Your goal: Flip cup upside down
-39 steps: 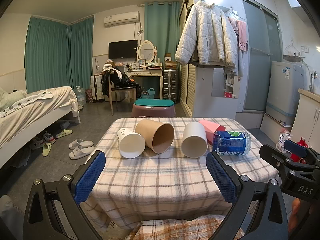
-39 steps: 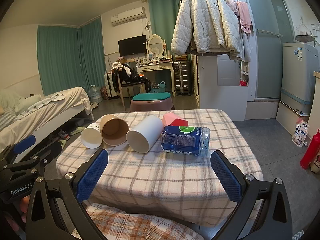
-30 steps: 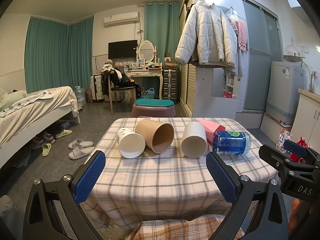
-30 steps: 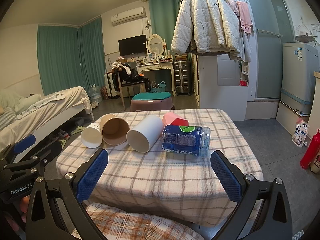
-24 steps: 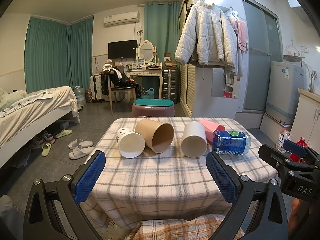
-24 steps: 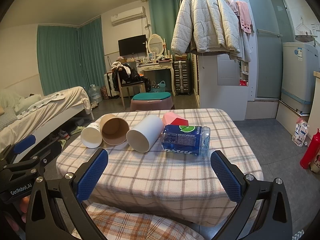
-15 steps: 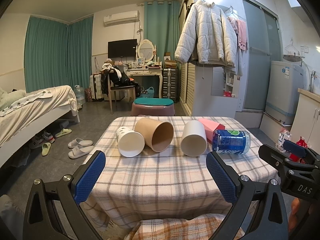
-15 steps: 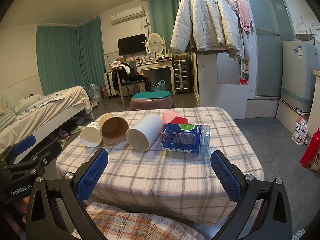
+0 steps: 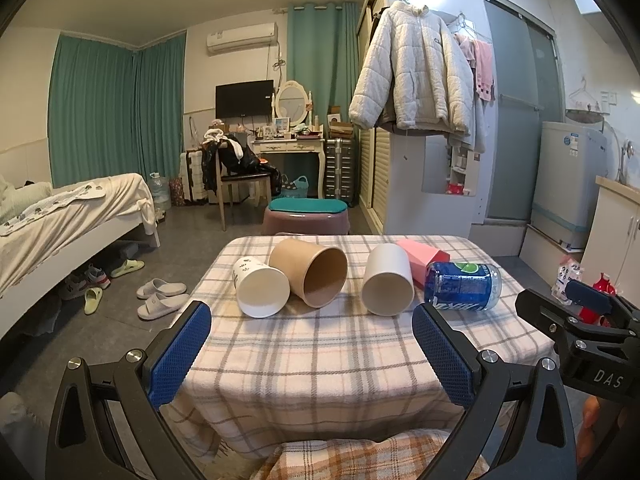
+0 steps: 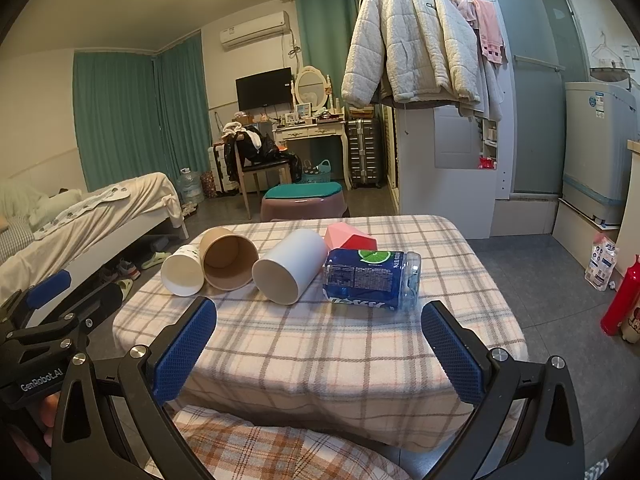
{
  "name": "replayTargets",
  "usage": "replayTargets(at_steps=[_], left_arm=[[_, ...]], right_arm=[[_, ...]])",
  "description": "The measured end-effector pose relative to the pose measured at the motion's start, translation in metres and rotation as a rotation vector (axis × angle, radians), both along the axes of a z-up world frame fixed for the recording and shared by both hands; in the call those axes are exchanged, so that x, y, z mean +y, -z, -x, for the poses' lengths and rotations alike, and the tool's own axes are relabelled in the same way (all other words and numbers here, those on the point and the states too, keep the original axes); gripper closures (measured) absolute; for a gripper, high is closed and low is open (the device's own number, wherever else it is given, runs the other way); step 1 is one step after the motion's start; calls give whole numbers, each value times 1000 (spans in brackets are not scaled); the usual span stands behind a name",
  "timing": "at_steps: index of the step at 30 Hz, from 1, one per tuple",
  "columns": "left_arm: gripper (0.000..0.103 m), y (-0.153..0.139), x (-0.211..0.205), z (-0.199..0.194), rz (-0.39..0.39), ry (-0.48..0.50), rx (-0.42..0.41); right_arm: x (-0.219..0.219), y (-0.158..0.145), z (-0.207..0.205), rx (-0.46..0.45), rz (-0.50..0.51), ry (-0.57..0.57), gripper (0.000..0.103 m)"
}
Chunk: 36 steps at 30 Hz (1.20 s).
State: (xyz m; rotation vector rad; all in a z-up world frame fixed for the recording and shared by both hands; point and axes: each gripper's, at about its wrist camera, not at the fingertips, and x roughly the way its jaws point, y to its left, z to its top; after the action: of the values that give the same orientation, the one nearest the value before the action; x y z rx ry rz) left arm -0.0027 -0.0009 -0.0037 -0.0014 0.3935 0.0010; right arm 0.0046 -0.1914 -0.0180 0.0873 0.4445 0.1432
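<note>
Three cups lie on their sides on the plaid-covered table (image 9: 320, 360), mouths toward me: a small white paper cup (image 9: 260, 288) at the left, a brown paper cup (image 9: 310, 276) beside it, and a white cup (image 9: 387, 284) to the right. They also show in the right wrist view: the small white cup (image 10: 182, 270), the brown cup (image 10: 228, 258), the white cup (image 10: 290, 266). My left gripper (image 9: 312, 354) is open and empty, short of the table's near edge. My right gripper (image 10: 318, 354) is open and empty, also back from the cups.
A blue-labelled plastic bottle (image 9: 462, 286) lies on its side right of the white cup, with a pink box (image 9: 422, 258) behind it. A plaid-clothed lap (image 9: 360, 456) is under the grippers. A stool (image 9: 306, 216) stands beyond the table, a bed (image 9: 60, 224) at the left.
Both grippers have tilted or risen slightly, so the table and cups sit a little lower in view. Nothing on the table has moved; both grippers stay open.
</note>
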Motion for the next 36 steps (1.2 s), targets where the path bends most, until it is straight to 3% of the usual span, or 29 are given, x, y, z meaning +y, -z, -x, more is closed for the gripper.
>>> replayTargets(at_steps=[21, 30, 36], left_arm=[[0, -7, -15, -11, 3, 29, 1], [0, -9, -29, -39, 5, 45, 36], [0, 4, -45, -66, 1, 83, 93]], right_arm=[[-6, -10, -9, 5, -6, 10, 0], [-23, -13, -29, 16, -14, 36, 0], [-41, -3, -51, 58, -18, 64, 0]])
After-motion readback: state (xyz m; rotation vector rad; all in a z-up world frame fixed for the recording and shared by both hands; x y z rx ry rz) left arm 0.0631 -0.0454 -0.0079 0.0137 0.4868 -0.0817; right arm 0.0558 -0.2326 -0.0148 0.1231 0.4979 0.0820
